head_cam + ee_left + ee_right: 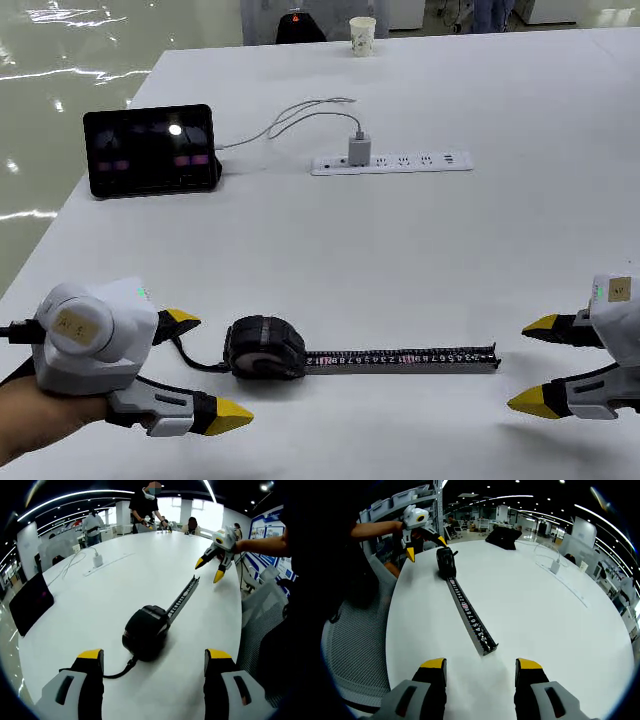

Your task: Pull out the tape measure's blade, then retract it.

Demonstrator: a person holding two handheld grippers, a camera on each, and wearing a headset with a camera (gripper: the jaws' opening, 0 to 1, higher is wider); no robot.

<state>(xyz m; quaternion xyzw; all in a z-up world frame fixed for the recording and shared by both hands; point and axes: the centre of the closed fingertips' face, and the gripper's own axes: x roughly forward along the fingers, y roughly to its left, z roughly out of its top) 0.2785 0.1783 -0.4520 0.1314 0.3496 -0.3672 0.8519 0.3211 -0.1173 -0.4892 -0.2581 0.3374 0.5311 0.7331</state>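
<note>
A black tape measure (pixel 264 347) lies on the white table (pixel 400 240), its blade (pixel 402 359) drawn out to the right and lying flat. My left gripper (pixel 205 368) stands open just left of the case, touching nothing; a black wrist loop (pixel 192 358) trails toward it. My right gripper (pixel 532 364) is open a short way right of the blade's end hook (pixel 494 357). The case (pixel 146 631) sits just ahead of the left jaws, the blade (pixel 182 597) running away from it. The blade tip (pixel 488 649) lies just ahead of the right jaws, the case (pixel 446 561) far off.
A dark tablet (pixel 152 150) stands at the back left. A white power strip (pixel 392 162) with a charger and cable lies behind the tape. A paper cup (pixel 362 35) stands near the far edge. Several people (pixel 150 507) stand beyond the table.
</note>
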